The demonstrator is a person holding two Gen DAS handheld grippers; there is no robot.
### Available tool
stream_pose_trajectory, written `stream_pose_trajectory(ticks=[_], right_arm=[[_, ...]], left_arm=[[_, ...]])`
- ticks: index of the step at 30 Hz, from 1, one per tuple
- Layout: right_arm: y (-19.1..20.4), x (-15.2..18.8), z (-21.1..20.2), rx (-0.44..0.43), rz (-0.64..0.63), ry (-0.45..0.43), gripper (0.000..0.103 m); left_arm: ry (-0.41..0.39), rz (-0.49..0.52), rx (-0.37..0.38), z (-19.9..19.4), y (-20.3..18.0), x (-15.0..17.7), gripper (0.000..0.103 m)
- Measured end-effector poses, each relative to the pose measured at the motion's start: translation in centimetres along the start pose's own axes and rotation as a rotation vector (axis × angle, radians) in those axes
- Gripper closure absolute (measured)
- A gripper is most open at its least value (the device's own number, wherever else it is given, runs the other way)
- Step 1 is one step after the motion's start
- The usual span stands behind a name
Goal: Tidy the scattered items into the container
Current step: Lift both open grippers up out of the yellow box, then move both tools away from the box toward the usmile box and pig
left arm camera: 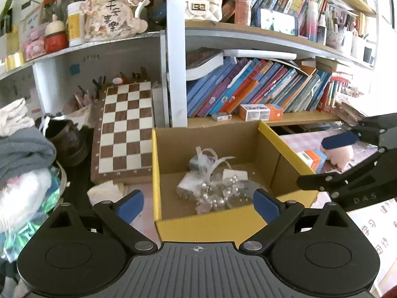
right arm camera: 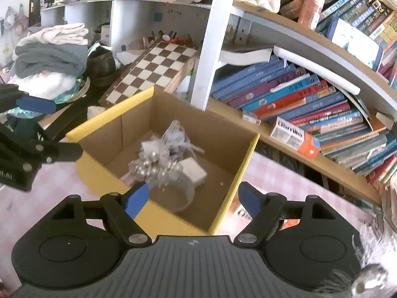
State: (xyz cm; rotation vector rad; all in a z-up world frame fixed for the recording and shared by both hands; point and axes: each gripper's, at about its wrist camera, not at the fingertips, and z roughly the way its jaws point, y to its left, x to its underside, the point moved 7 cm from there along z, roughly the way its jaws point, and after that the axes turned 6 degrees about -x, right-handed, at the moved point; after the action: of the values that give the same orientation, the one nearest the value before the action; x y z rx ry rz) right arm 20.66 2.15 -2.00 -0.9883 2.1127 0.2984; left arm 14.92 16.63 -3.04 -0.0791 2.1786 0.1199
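A cardboard box with a yellow rim (left arm camera: pixel 206 221) stands on the pink checked table. Inside lie a pearl hair ornament (left arm camera: pixel 218 193), a white charger (left arm camera: pixel 186 186) and a ribbon piece (left arm camera: pixel 203 161). My left gripper (left arm camera: pixel 198 204) hovers open at the box's near rim, nothing between its pads. My right gripper (right arm camera: pixel 193 200) is open over the same box (right arm camera: pixel 230 191), above a clear headband (right arm camera: pixel 184 198) and the pearls (right arm camera: pixel 148 166). Outside the box to the right lie a pink plush toy (left arm camera: pixel 341 157) and a small orange and white carton (left arm camera: pixel 311 159), behind the right gripper's fingers (left arm camera: pixel 340 141).
A chessboard (left arm camera: pixel 124 129) leans behind the box on the left. Bookshelves (left arm camera: pixel 248 92) crowd the back and right. Folded clothes (left arm camera: pixel 22 149) are piled at the left. A grey furry item (right arm camera: pixel 374 255) lies at the near right table edge.
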Motion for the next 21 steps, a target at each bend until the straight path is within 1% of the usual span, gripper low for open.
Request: stream_pose_trajectory(ticks=[3, 10, 16, 21], right_arm=[[0.4, 1.0, -0.5, 0.003, 0.012, 0.009, 0.021], [1.3, 3.4, -1.2, 0.004, 0.058, 0.034, 0.019], [2.0, 5.2, -1.5, 0.032, 0.110, 0.051, 0.015], [2.3, 7.1, -2.0, 0.051, 0.192, 0.065, 0.012]], left_arm=[[0.010, -0.009, -0.001, -0.5, 0.1, 0.8, 0.006], [0.053, -0.021, 0.010, -0.9, -0.4, 2.9, 0.006], [0.088, -0.027, 0.007, -1.2, -1.1, 4.8, 0.006], [0.106, -0.052, 0.009, -1.6, -1.7, 6.2, 0.006]])
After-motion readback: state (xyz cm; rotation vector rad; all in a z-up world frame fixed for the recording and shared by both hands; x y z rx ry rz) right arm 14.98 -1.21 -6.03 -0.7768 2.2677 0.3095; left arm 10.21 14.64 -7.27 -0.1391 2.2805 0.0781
